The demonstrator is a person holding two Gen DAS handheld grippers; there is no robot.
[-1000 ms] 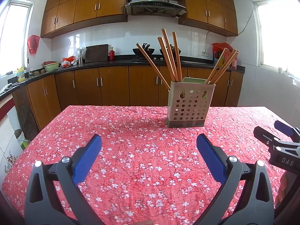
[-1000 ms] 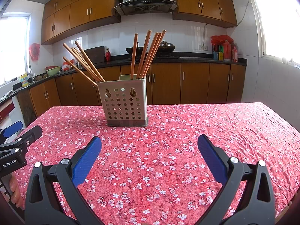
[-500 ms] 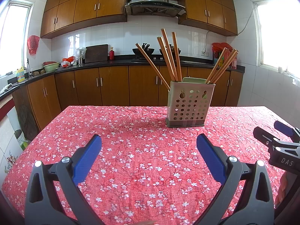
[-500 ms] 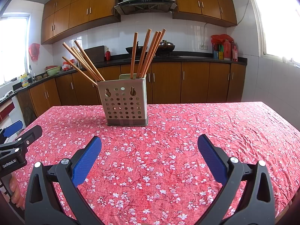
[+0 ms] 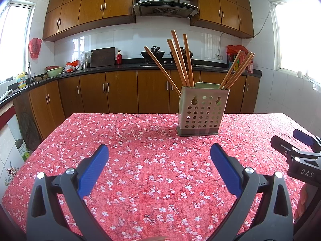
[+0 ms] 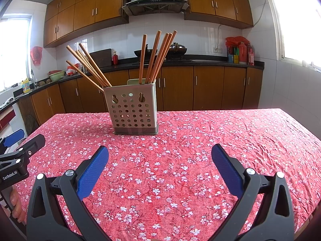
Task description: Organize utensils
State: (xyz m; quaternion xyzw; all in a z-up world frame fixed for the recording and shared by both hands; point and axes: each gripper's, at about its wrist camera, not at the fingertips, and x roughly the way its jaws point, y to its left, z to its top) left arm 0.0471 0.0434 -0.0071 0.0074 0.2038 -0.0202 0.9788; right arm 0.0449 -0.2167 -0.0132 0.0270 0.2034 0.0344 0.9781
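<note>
A beige perforated utensil holder (image 5: 202,112) stands upright on the red flowered tablecloth (image 5: 140,172), holding several wooden chopsticks (image 5: 180,60) in two bunches. It also shows in the right wrist view (image 6: 132,110), with its chopsticks (image 6: 154,58). My left gripper (image 5: 159,168) is open and empty, low over the cloth, short of the holder. My right gripper (image 6: 159,168) is open and empty, also short of the holder. Each gripper shows at the edge of the other's view, the right gripper (image 5: 297,152) and the left gripper (image 6: 18,150).
The table's far edge faces wooden kitchen cabinets (image 5: 120,90) and a dark counter (image 5: 128,66) with pots and bottles. The table's right edge (image 6: 309,132) and left edge (image 5: 40,146) drop to a tiled floor.
</note>
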